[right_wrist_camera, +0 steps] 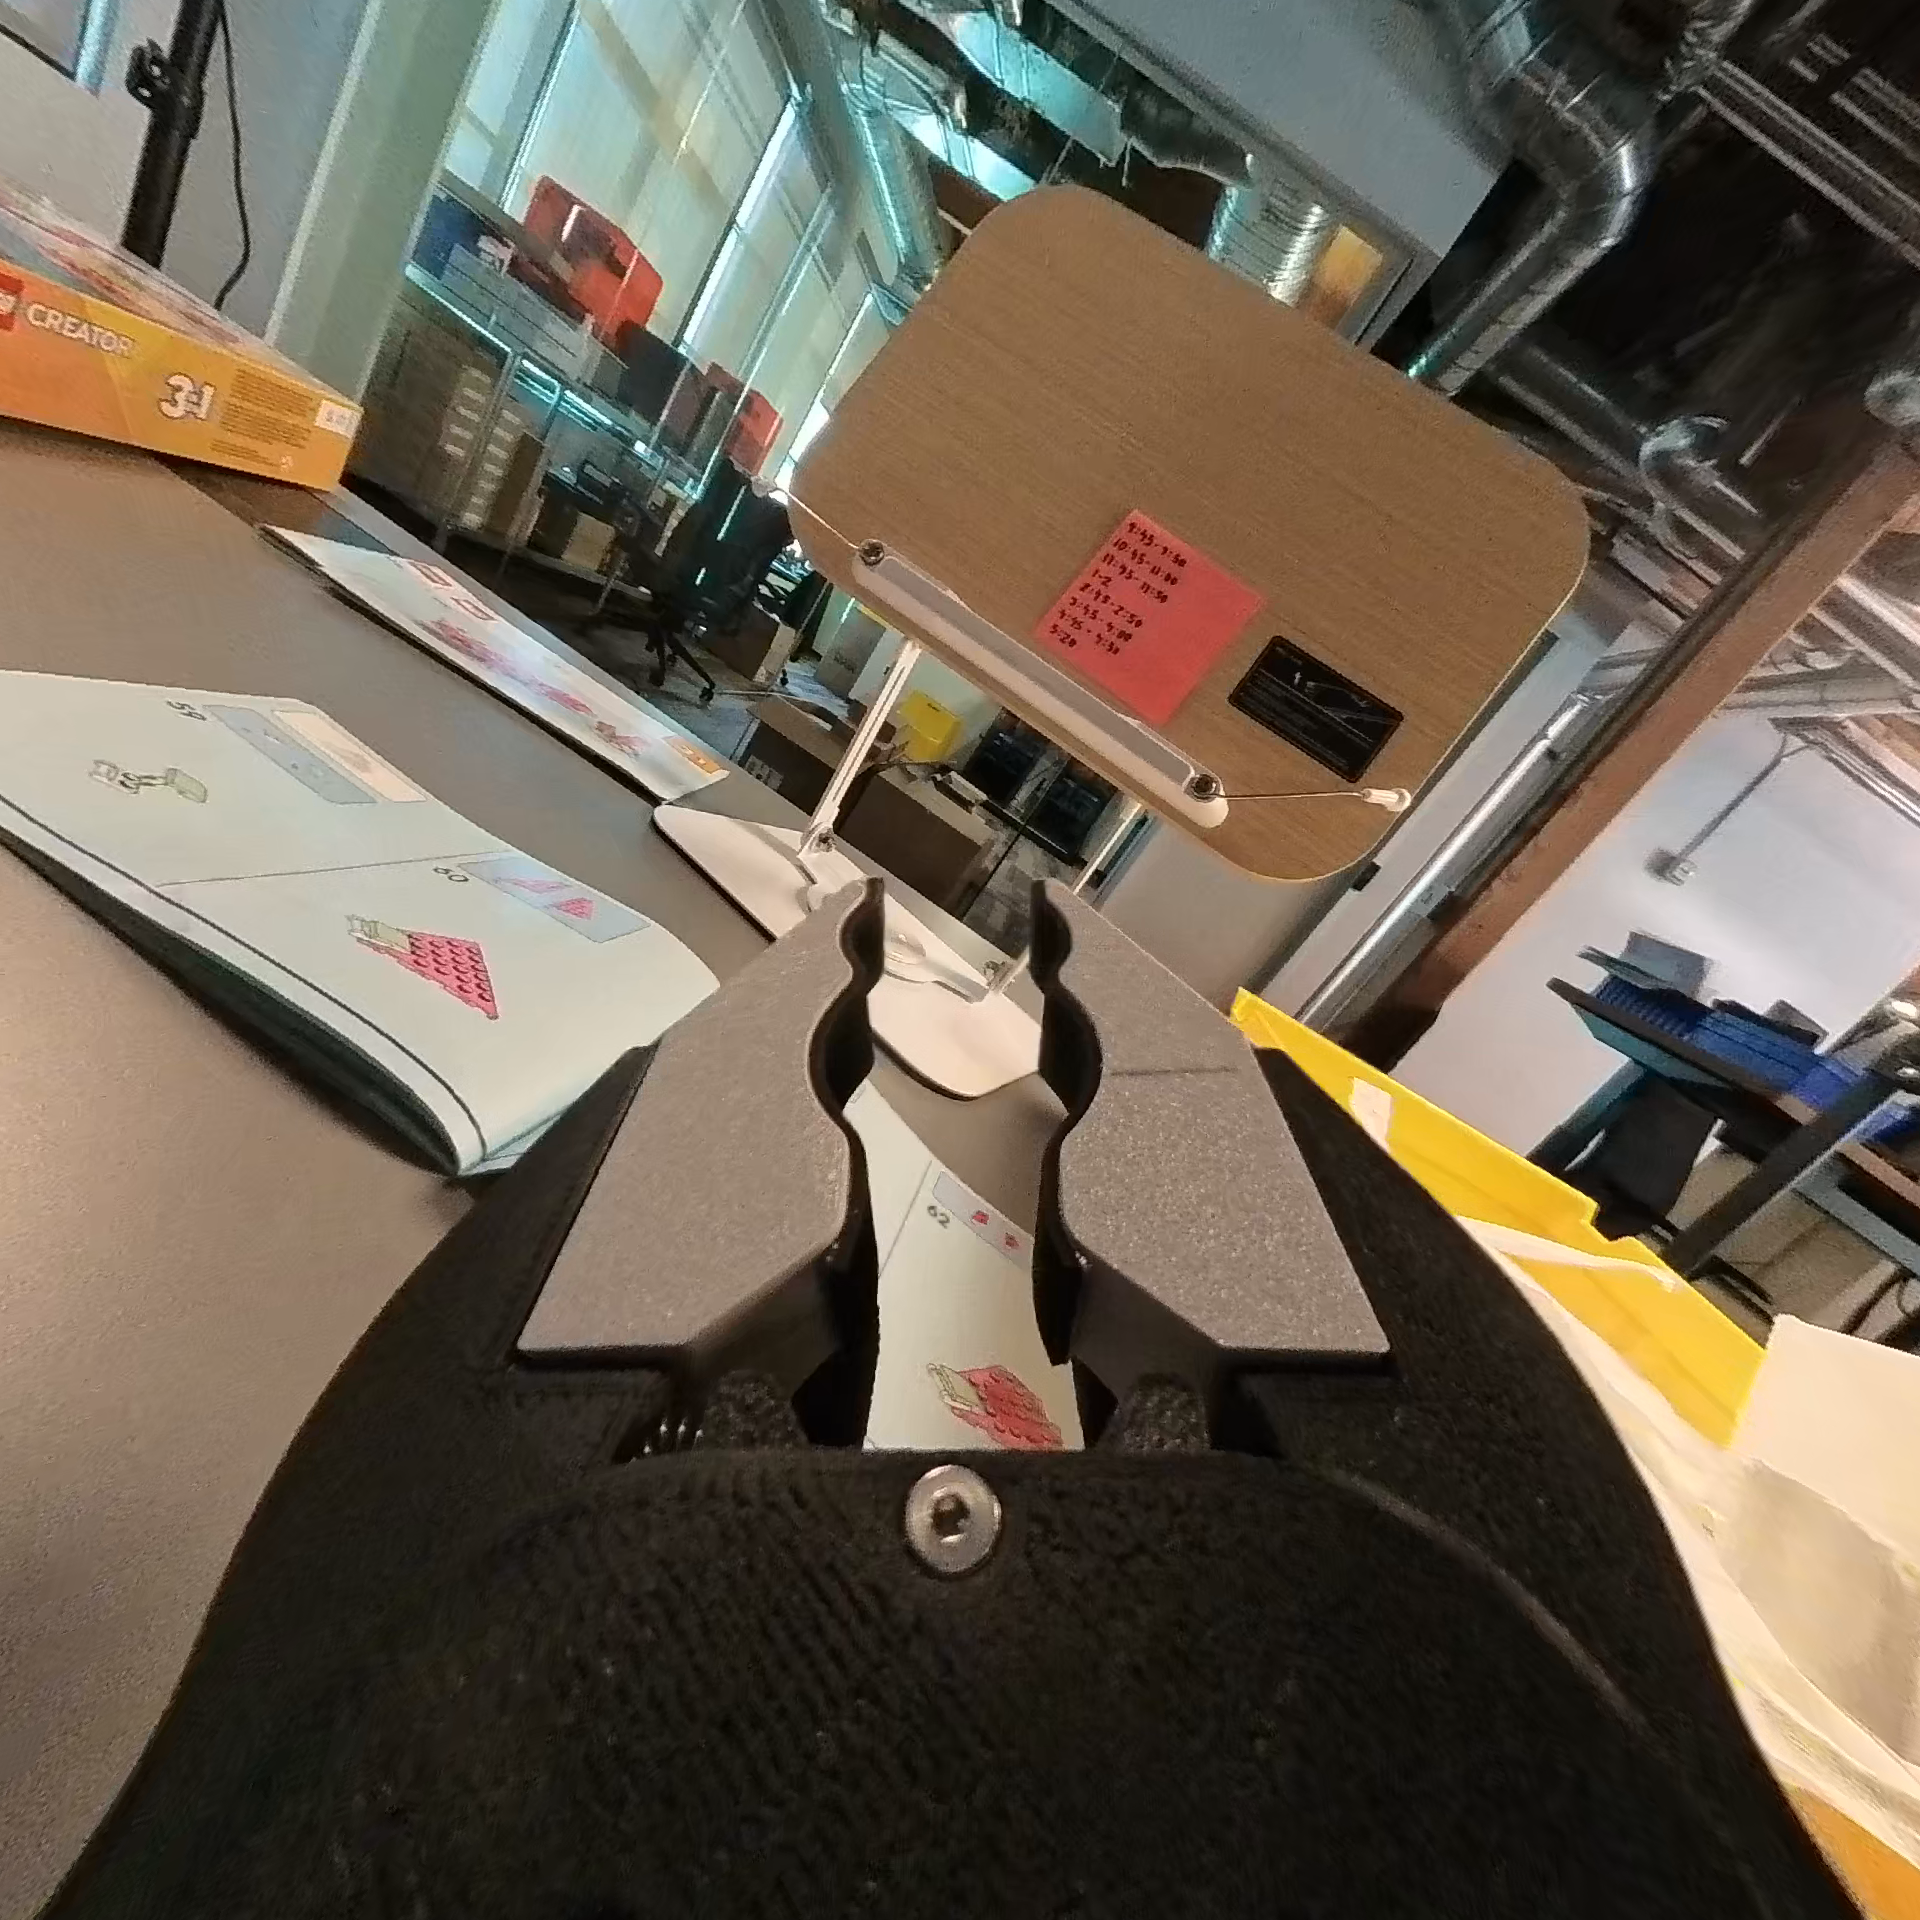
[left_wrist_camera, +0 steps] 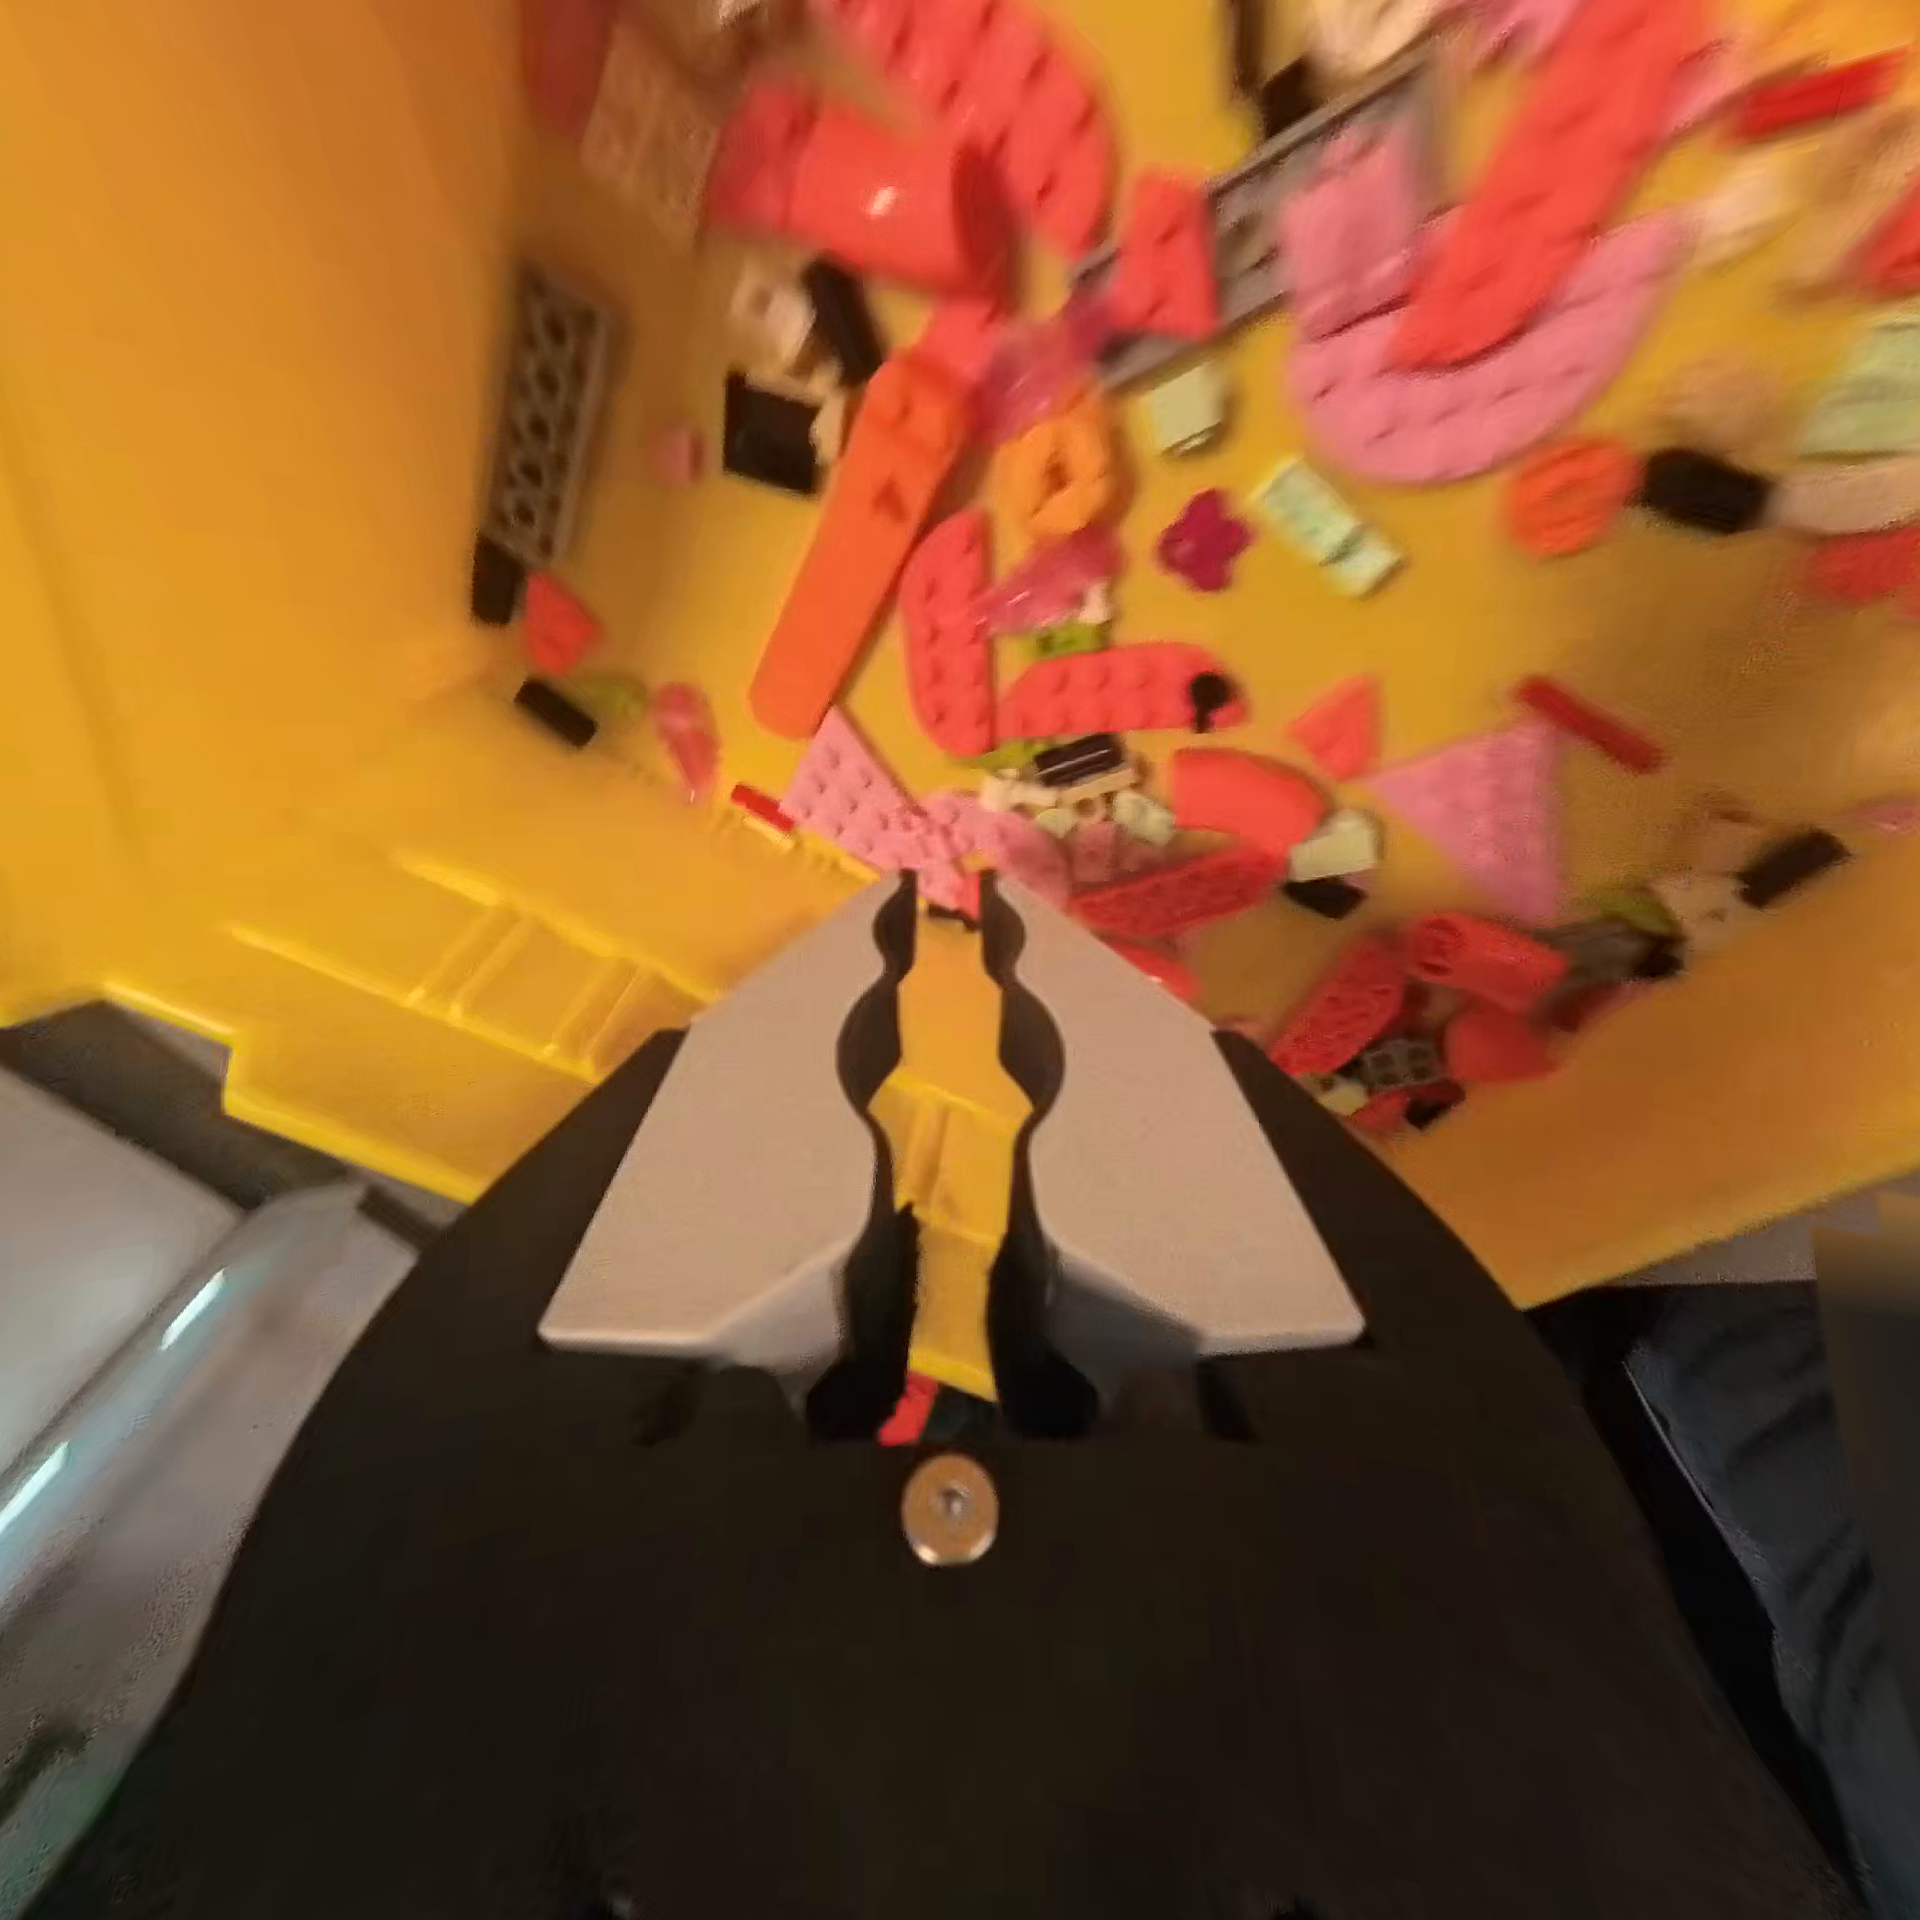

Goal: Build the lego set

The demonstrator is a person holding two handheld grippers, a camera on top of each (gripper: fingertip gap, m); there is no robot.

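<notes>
Bin: yellow plastic bin (left_wrist_camera: 312,520) fills the blurred left wrist view, its floor scattered with toy building pieces in coral, pink, orange, black and pale green.
Left claw: left claw (left_wrist_camera: 943,894) reaches down into the bin, its grey fingers (left_wrist_camera: 831,997) drawn close with only a narrow slot between the tips.
Left claw contents: the tips sit at the near edge of a pink studded plate (left_wrist_camera: 862,800); blur hides whether the pads press on it or on something small and dark at that edge, so I cannot tell if anything is gripped.
Near the left claw: a coral studded plate (left_wrist_camera: 1174,894) lies just right of the tips, a long orange piece (left_wrist_camera: 862,551) farther up, and a grey holed plate (left_wrist_camera: 545,410) stands off by the bin wall.
Right claw: right claw (right_wrist_camera: 956,904) is held above the dark worktop (right_wrist_camera: 208,1195), jaws partly apart with nothing between the pads.
Beneath the right claw: an open instruction booklet (right_wrist_camera: 312,831) lies on the worktop, one page showing through the gap between the fingers.
Ahead of the right claw: a white stand base (right_wrist_camera: 935,1029) carries a wooden board (right_wrist_camera: 1195,416) bearing a pink note (right_wrist_camera: 1143,623) and a black label.
Right edge: the yellow bin rim (right_wrist_camera: 1455,1143) sits just beside the right claw.
Far left: an orange box (right_wrist_camera: 156,384) rests on the worktop, well apart.
</notes>
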